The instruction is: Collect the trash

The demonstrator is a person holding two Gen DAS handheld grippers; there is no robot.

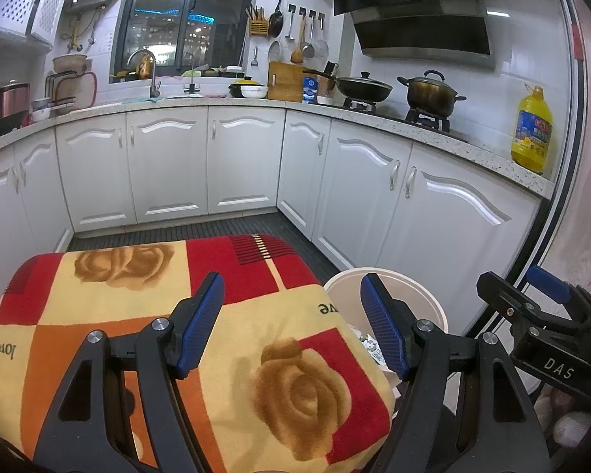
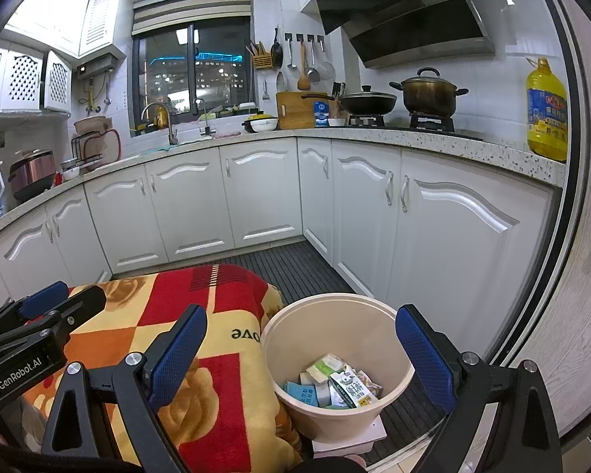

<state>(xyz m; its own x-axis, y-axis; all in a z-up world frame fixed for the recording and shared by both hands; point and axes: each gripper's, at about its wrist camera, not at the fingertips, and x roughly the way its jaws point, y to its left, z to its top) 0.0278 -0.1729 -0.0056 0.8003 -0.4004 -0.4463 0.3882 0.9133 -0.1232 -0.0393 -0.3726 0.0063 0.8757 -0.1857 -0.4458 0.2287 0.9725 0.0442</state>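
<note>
Trash (image 2: 337, 384) lies at the bottom of a cream bucket (image 2: 283, 339) that stands on the dark floor just beside the right edge of a flowered blanket (image 2: 232, 374) — small cartons, a milk box with green print, a grey tape-like roll, bits of paper. All of it looks light and crushable, I judge; the cartons are thin card that will dent under a hard pinch, so a gentle hold across a flat face or a folded top edge should serve. The bucket itself seems stiff plastic, best taken at its rim.

Both grippers hang empty with their blue pads spread wide: the right gripper (image 2: 301, 358) straddles the bucket mouth, the left gripper (image 1: 291, 325) hovers over the blanket near its right edge.

What the blanket covers cannot be made out. From the left wrist view the bucket is half hidden behind the right finger and the blanket's edge — only a sliver of its contents shows. A white slab (image 2: 354, 439) under the bucket is cut off. No loose trash is visible on the blanket.
</note>
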